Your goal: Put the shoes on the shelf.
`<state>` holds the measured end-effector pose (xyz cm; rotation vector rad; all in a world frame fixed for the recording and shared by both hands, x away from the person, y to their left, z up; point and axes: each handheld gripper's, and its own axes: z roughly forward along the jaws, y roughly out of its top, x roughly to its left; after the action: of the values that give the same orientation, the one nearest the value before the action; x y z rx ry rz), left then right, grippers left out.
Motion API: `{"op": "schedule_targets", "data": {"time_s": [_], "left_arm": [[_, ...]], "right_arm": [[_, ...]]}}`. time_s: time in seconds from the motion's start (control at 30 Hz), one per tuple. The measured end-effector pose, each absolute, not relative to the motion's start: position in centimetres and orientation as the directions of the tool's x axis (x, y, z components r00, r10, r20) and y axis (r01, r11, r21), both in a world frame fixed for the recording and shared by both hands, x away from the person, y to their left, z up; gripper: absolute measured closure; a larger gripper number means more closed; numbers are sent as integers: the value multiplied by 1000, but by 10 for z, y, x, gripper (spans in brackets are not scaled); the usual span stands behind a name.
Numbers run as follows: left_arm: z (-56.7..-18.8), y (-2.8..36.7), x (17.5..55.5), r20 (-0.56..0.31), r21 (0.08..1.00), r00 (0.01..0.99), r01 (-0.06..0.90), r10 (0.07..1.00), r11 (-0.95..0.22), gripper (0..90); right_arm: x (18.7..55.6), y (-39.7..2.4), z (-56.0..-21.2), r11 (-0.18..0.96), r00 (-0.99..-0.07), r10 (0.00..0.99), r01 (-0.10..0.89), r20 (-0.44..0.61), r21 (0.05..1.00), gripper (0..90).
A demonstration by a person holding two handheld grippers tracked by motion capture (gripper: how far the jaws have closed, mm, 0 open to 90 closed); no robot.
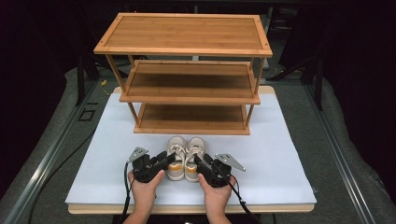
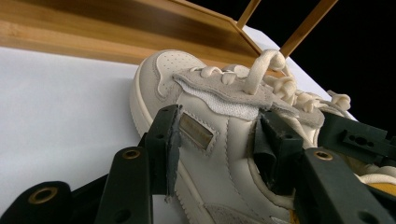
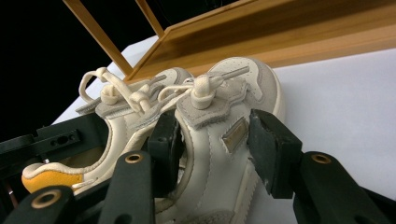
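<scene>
High view: each claw grips one light, soft-sided shoe — left claw (image 1: 169, 159) the left shoe (image 1: 176, 156), right claw (image 1: 200, 162) the right shoe (image 1: 194, 156) — by its firmer collar wall.

A white table (image 1: 116, 158) bears a wooden rack (image 1: 187, 70) at the far side and, apparently side by side, two shoes (image 1: 185, 156) near.

1. A staged recording lab rather than a home: dark curtains (image 1: 28, 70) close in the whole setup.
2. Metal rails (image 1: 51, 149) flank a white-covered surface (image 1: 280, 154).
3. A lone bamboo rack (image 1: 187, 70) stands there.
</scene>
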<state>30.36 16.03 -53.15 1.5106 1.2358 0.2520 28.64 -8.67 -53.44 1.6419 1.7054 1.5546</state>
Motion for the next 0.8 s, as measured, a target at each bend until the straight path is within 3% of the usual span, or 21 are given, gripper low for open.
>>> {"op": "schedule_targets", "data": {"time_s": [0.8], "left_arm": [[-470, 164, 298, -432, 839, 452, 520, 780, 163, 543]], "right_arm": [[281, -86, -475, -230, -334, 845, 477, 418, 848, 546]]}}
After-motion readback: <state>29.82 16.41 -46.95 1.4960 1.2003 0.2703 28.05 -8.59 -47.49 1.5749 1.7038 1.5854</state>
